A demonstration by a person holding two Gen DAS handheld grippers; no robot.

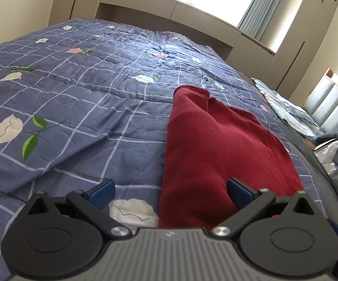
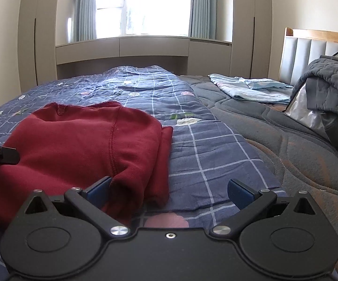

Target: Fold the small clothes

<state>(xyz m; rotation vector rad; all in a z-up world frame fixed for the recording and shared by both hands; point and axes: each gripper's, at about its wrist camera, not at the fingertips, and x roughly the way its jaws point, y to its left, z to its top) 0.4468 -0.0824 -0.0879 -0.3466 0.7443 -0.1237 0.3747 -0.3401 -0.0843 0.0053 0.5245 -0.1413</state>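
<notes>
Your left tool [image 1: 170,193] and right tool [image 2: 169,193] both gape wide, empty, straddling the folded red sweatshirt [image 1: 213,145] edges, open quilt [image 1: 75,98] beside.

I see the folded dark-red knit garment [image 2: 80,145] lying on the blue checked floral quilt [image 1: 75,98] spread over the bed, between my left gripper [image 1: 170,193] and right gripper [image 2: 169,193], headboard [image 2: 314,44] far right.

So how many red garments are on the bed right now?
1: the red garment lies partly folded on the blue checked quilt, between both open grippers. A red scrap at the bed's right edge is unclear.
</notes>
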